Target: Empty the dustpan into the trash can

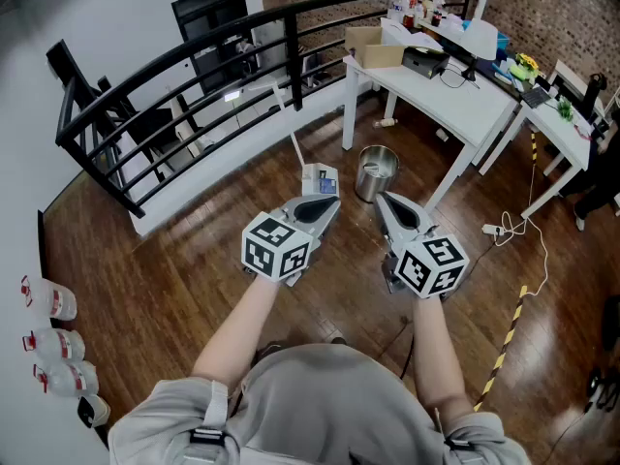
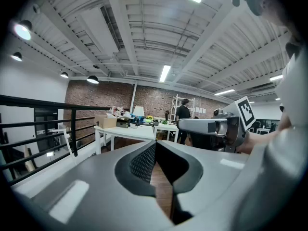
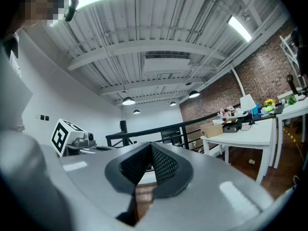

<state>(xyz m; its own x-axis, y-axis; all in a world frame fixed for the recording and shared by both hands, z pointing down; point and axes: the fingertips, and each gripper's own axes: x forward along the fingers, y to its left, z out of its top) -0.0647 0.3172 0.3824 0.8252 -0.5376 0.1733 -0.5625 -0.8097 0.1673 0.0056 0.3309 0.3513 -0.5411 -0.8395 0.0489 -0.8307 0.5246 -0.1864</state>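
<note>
A silver metal trash can (image 1: 376, 172) stands on the wooden floor beside a white table's leg. Just left of it rests a white dustpan (image 1: 321, 179), its long handle (image 1: 289, 129) leaning up toward the railing. My left gripper (image 1: 330, 207) is held level in front of me, short of the dustpan, with its jaws shut and nothing between them (image 2: 155, 144). My right gripper (image 1: 384, 203) hovers beside it, short of the can, jaws also together and empty (image 3: 150, 146). Each gripper view shows the other gripper: the right gripper (image 2: 211, 126) and the left gripper (image 3: 79, 141).
A black railing (image 1: 174, 76) curves along the left and back. White tables (image 1: 455, 100) with a cardboard box (image 1: 373, 46) and clutter stand at the right. Cables and a power strip (image 1: 499, 229) lie on the floor, with striped tape (image 1: 504, 347). Bottles (image 1: 53, 342) line the left edge.
</note>
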